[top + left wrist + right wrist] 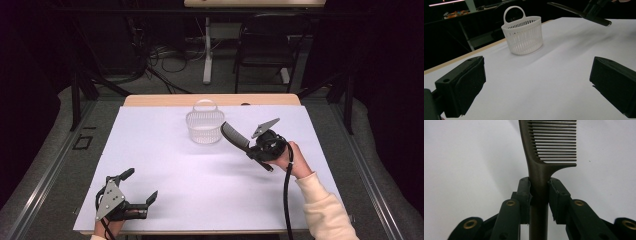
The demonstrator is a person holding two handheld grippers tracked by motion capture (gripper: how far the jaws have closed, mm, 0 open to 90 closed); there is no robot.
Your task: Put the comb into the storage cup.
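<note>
Comb (235, 135), dark, wide-toothed, is clamped by its handle in the right gripper (256, 148), held off the table (150, 150) at about 3 o'clock from table centre. In the high view we see it slanting, toothed end toward 10 o'clock, handle end sticking out past the gripper toward 4 o'clock. Its tip sits just beside the white slatted basket (205, 127), at the basket's 3 o'clock rim; we cannot tell if it touches.

The right gripper view gives us what the high view can't: both pads pressed flat on the comb (544, 152) handle, jaws nearly together with just the handle's width between them, teeth running off toward 3 o'clock of that frame, plain white table surface behind. No basket in that frame.

Left gripper (131, 192) rests low at the table's 7 o'clock corner, well apart from the comb. In its own view we see the two black pads (461, 85) spread wide with bare table between, nothing held. That same view shows us the basket (522, 33) from the side: upright, loop handle at the top, standing on the table near its far wooden edge, and it looks empty through the slats. At 1 o'clock of that frame the comb (566, 8) hangs in the air above the table, with the other gripper behind it.
</note>
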